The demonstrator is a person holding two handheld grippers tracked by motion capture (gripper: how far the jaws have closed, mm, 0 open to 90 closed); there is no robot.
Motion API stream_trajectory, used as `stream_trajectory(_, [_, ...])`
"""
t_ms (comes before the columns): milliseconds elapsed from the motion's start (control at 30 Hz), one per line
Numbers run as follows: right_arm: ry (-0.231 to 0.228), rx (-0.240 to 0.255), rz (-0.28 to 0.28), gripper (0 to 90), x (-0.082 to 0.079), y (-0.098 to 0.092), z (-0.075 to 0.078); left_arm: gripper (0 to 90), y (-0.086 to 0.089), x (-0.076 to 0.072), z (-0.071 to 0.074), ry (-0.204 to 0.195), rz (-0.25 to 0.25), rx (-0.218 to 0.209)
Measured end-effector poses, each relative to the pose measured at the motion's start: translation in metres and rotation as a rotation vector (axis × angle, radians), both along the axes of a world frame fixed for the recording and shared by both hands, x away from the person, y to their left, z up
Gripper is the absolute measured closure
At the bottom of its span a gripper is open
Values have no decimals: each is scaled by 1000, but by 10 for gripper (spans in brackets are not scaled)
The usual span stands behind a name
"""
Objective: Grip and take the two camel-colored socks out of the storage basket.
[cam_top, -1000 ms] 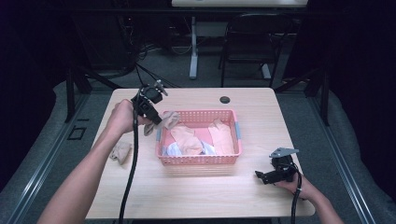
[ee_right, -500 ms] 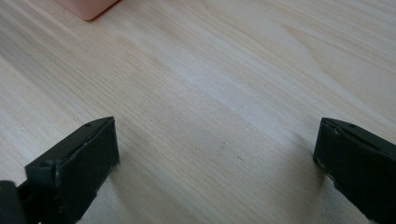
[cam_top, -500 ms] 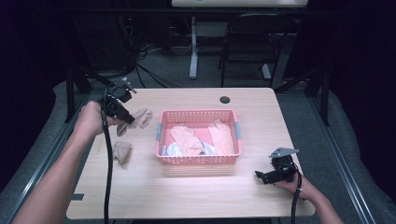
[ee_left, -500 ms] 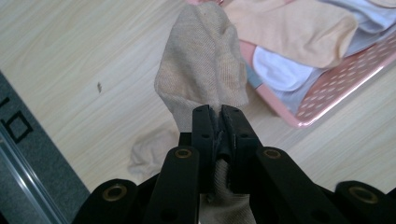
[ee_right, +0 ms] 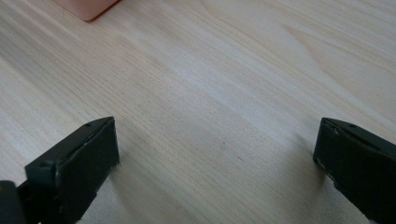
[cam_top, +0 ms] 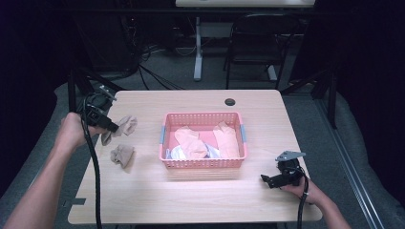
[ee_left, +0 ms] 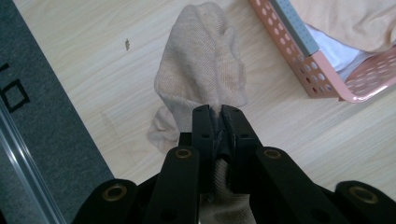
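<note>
left gripper [ee_left: 215, 122] fingers [ee_left: 203, 133] clamped tight on a beige sock [ee_left: 201, 74] over the worktop [cam_top: 191, 200] left of the pink basket [cam_top: 203, 163], second sock [cam_top: 122, 155] lying nearby, right gripper [cam_top: 265, 180] fingers wide apart, holding nothing.

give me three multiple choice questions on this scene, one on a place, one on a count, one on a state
1. Where does the pink perforated plastic basket sit?
A. mid-table
B. floor
C. chair

2. How many beige knit socks are outside the basket?
A. none
B. two
C. five

3. What are the left tongs doing?
A. gaping wide
B. lying on the table
C. clamping a sock

Answers:
1. A, it rests on the light wooden table.
2. B, one held beige sock, one crumpled beige sock on the wood.
3. C, fabric is pinched between the shut jaws.
</note>
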State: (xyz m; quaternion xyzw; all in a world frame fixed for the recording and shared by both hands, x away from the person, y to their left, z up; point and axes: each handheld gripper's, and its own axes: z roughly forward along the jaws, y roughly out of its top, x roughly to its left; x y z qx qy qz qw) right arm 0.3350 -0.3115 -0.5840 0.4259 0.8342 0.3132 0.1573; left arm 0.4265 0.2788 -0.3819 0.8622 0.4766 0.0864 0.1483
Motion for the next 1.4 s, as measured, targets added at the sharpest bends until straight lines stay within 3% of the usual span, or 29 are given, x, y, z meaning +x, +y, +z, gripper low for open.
stream_trajectory(200, [1,-1,0,0,0,0,0,842,7,0,-8,7,21,9])
stream_trajectory(367, [1,0,0,0,0,0,0,839,11,2,-23,24,52,17])
stream_trajectory(867, [0,0,-1,0,0,0,0,830,10,2,-110,122,95,-1])
stream_trajectory(1033, [0,-1,-2,0,0,0,0,812,15,3,-131,128,128,-15])
stream_trajectory(1233, [0,0,-2,0,0,0,0,799,18,3,-147,121,155,-37])
stream_trajectory(1400, [0,0,-2,0,0,0,0,755,19,1,-145,114,154,-42])
